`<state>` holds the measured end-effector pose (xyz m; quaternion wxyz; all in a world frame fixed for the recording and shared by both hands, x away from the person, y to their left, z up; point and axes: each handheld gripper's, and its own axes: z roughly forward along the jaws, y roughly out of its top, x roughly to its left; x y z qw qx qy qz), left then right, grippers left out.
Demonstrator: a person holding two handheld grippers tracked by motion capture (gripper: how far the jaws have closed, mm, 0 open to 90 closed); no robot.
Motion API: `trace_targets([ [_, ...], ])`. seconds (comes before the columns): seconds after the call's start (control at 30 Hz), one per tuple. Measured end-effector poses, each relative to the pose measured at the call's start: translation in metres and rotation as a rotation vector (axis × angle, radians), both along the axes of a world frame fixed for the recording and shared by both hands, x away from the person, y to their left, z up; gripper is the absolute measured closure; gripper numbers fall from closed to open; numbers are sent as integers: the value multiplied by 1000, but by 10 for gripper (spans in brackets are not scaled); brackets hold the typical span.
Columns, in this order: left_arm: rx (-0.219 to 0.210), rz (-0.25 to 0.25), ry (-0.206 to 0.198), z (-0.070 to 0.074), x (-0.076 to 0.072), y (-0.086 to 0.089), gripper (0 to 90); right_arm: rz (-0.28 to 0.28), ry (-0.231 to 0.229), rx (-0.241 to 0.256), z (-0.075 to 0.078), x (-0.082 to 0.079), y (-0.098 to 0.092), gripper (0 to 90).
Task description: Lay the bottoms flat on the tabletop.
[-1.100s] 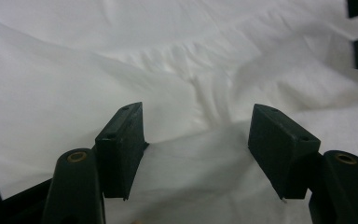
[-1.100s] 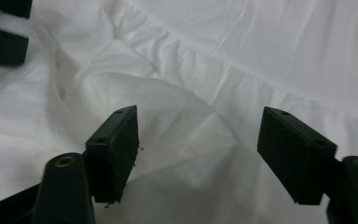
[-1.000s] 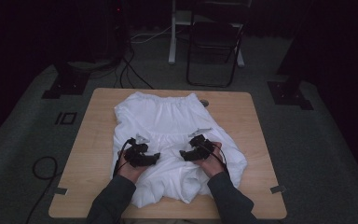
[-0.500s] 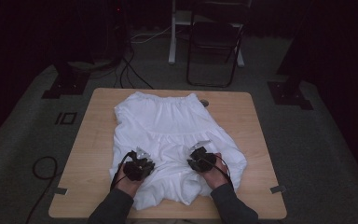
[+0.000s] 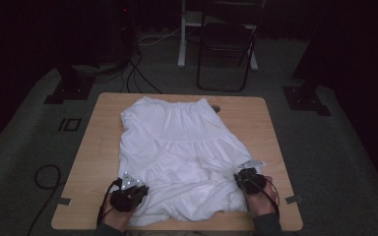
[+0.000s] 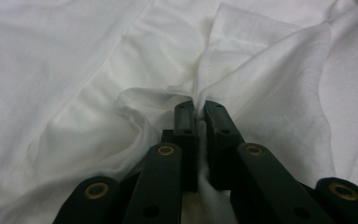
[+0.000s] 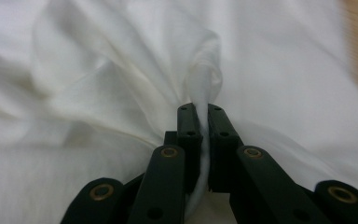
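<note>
Gripping the near hem of the white skirt (image 5: pixel 177 152) at its left corner, your left claw (image 5: pixel 128 192) has its jaws pressed almost together with a thin pleat of cloth caught between them, as the left gripper view shows (image 6: pixel 196 109); the fabric fans out from that pinch in soft ridges, which suggests a firm hold on a gathered fold, not on a single layer. Between your two hands the skirt lies spread on the wooden desk (image 5: pixel 98 142), waistband at the far edge and the wide hem toward you, so the garment is laid lengthwise and ready to be handled from its bottom edge. A small dark round thing (image 5: pixel 216 108) sits on the desk just beside the waistband's right end; what it is cannot be told. At the right corner of the hem your right claw (image 5: pixel 248 179) is likewise nearly closed on a bunched tuck of cloth (image 7: pixel 203 109). Holding both corners well apart keeps the hem taut and level, which I judge sets you up to lift or fold the hem evenly toward the waistband.
</note>
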<state>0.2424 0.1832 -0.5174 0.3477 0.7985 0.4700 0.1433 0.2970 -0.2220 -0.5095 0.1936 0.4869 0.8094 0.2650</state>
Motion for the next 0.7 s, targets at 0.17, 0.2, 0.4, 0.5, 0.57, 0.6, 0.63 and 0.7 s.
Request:
trace_targets([
  [0.17, 1, 17, 4, -1, -7, 10, 849, -119, -17, 1, 3, -15, -46, 860],
  [0.2, -4, 20, 5, -2, -7, 10, 848, -136, -19, 0, 3, -17, -52, 860],
  [0.4, -5, 17, 5, -2, -7, 7, 825, -252, -16, 34, 3, -36, -93, 847],
  [0.5, -23, 13, -13, 2, -6, 6, 744, -253, -10, 54, 2, -41, -98, 800],
  [0.57, -24, 15, -32, 7, -5, 6, 684, -243, -38, 71, 6, -41, -96, 684],
  [0.6, -31, 19, -41, 9, -4, 6, 664, -235, -52, 79, 9, -41, -95, 642],
  [0.63, -37, 25, -47, 11, -2, 6, 639, -224, -75, 90, 14, -39, -93, 600],
  [0.7, -37, 28, -59, 16, 2, 6, 614, -190, -130, 112, 25, -37, -85, 544],
])
